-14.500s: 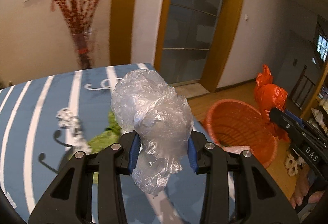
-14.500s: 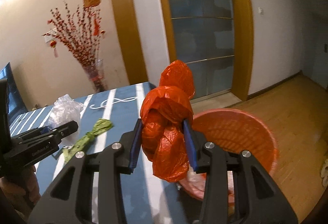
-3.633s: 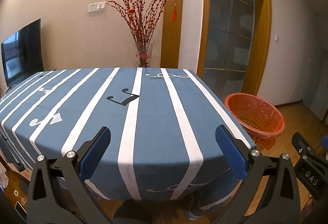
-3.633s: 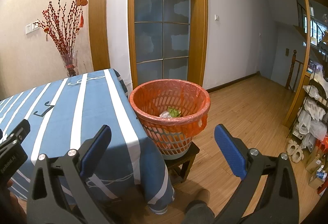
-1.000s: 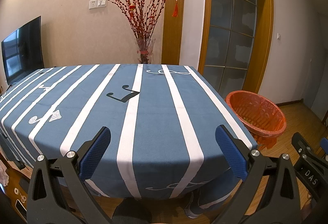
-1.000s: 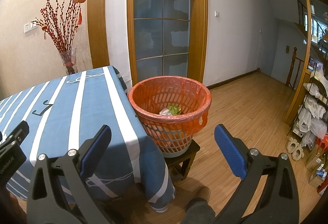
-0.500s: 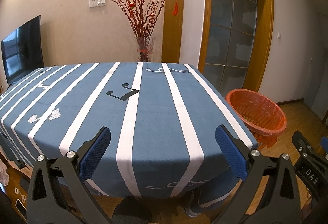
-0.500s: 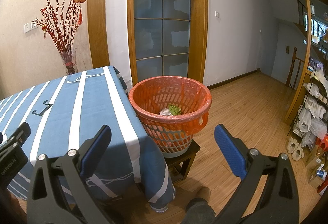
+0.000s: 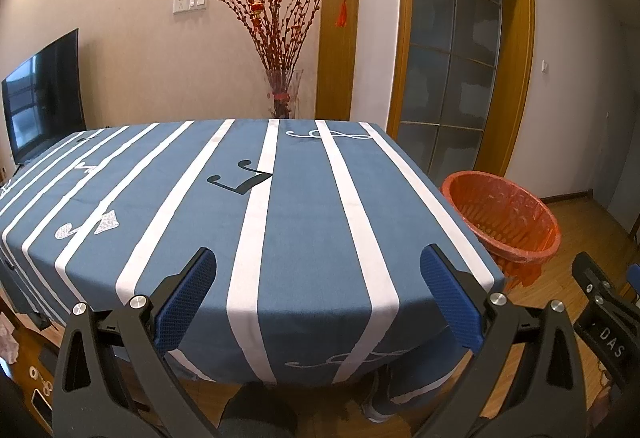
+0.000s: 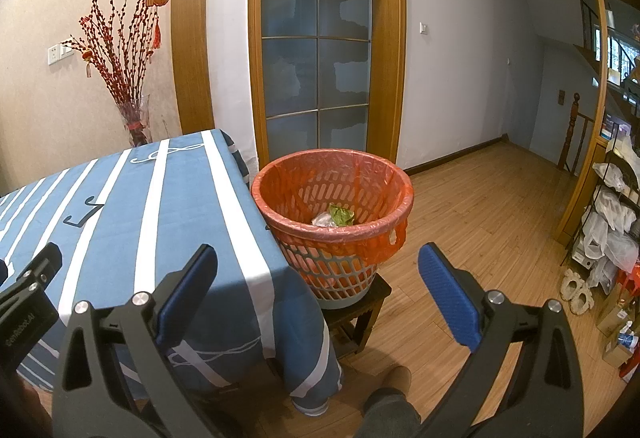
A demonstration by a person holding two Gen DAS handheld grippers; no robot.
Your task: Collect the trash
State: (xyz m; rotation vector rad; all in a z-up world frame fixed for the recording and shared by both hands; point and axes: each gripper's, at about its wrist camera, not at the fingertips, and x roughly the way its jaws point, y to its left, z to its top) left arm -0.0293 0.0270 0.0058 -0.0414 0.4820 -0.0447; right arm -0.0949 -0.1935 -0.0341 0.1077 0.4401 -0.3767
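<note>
Two scraps show low inside the round orange-lined plastic waste basket point(image 10: 332, 197) at the centre of the right wrist view: a crumpled clear plastic bag point(image 10: 325, 220) touching a green leafy wad point(image 10: 341, 214). Just left of the basket, the blue surface with white stripes and music notes point(image 9: 256, 222) carries no loose trash in either view, so collecting looks finished, as far as shown. Left gripper point(image 9: 318, 302) and right gripper point(image 10: 318, 296) both hang with jaws wide, holding nothing.

Black two-finger frames are seen on the left gripper point(image 9: 318, 298) and right gripper point(image 10: 318, 296) — blue ribbed pads point(image 9: 186, 302), silver screws point(image 9: 138, 301).
</note>
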